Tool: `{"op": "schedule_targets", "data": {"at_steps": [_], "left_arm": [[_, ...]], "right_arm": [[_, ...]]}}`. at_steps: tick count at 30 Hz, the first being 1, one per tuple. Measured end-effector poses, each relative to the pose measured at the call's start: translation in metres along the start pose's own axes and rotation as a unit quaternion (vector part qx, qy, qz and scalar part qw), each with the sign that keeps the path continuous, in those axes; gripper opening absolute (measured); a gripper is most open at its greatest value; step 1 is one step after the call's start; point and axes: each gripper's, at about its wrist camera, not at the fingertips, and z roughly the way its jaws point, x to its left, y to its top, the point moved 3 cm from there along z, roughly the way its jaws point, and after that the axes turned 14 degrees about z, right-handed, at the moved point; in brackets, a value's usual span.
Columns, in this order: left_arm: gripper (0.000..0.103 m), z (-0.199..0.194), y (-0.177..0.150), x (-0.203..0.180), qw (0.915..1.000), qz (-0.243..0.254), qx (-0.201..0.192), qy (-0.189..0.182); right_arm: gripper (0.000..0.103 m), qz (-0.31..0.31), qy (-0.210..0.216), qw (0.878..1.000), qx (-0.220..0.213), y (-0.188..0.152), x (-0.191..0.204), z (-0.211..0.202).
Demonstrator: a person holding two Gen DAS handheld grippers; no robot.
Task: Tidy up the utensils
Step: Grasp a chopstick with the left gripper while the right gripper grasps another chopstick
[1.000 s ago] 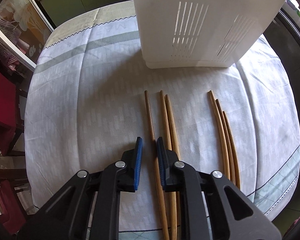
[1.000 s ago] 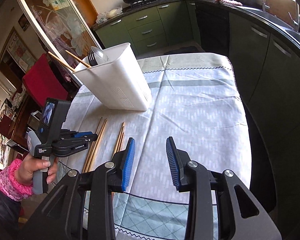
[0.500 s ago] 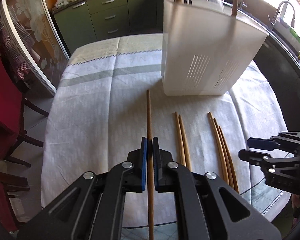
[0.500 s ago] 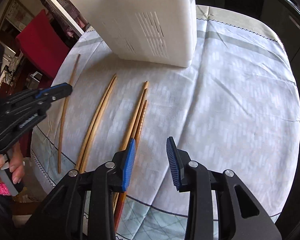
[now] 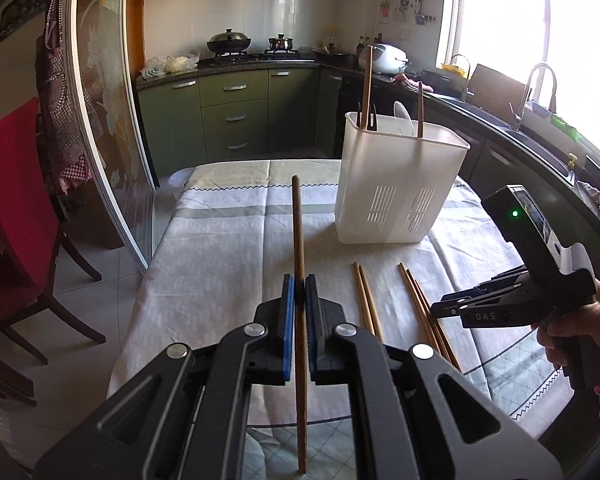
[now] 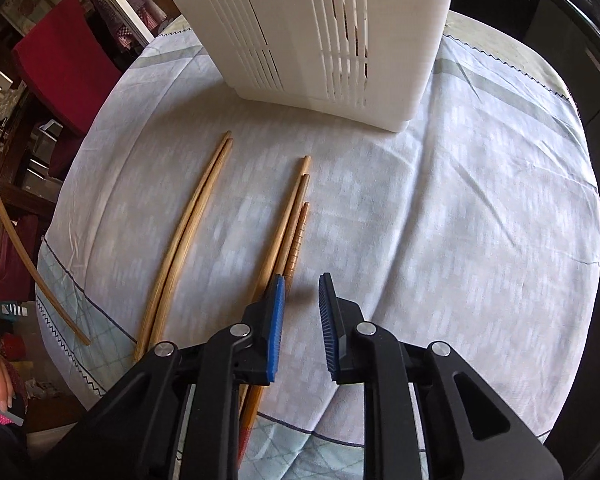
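My left gripper (image 5: pixel 299 280) is shut on a wooden chopstick (image 5: pixel 298 232) and holds it lifted above the table, pointing toward the white utensil holder (image 5: pixel 396 184). The held chopstick also shows at the left edge of the right wrist view (image 6: pixel 16 236). The holder has two chopsticks, a fork and a spoon standing in it. A pair of chopsticks (image 6: pixel 188 236) and a group of three (image 6: pixel 290 224) lie on the cloth in front of the holder (image 6: pixel 324 32). My right gripper (image 6: pixel 302 284) is open and empty, low over the near part of the group of three.
The table wears a grey-white cloth (image 6: pixel 460 220) with a patterned border at its near edge. A red chair (image 5: pixel 12 208) stands to the left. Kitchen cabinets (image 5: pixel 236 120) and a counter run behind and along the right.
My left gripper has lifted the chopstick higher off the table and levelled out. My right gripper has come closer and lower over the group of three chopsticks.
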Motion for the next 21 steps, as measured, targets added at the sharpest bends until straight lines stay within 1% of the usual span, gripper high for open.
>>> {"op": "schedule_targets", "data": {"at_steps": [2, 8, 13, 16, 18, 21], "left_arm": [[0.005, -0.004, -0.005, 0.002, 1.0000, 0.000, -0.009, 0.001], [0.006, -0.014, -0.012, 0.006, 0.9997, -0.004, -0.024, 0.002], [0.006, -0.018, -0.013, 0.009, 0.9996, -0.003, -0.027, 0.001], [0.006, -0.019, -0.012, 0.010, 0.9996, -0.003, -0.028, 0.002], [0.006, -0.022, -0.012, 0.011, 0.9995, -0.003, -0.030, 0.004], [0.006, -0.026, -0.010, 0.014, 0.9993, -0.004, -0.036, 0.006]], "right_arm": [[0.014, -0.006, -0.011, 1.000, -0.002, -0.001, 0.006, 0.002], [0.012, -0.025, -0.053, 0.998, -0.007, 0.002, 0.023, 0.008], [0.008, -0.015, -0.059, 0.998, -0.027, 0.009, 0.034, 0.008], [0.007, -0.001, -0.035, 0.998, -0.044, 0.013, 0.040, 0.000], [0.007, 0.007, -0.014, 0.998, -0.061, 0.013, 0.040, -0.016], [0.007, 0.015, 0.019, 0.994, -0.105, 0.008, 0.035, -0.048]]}}
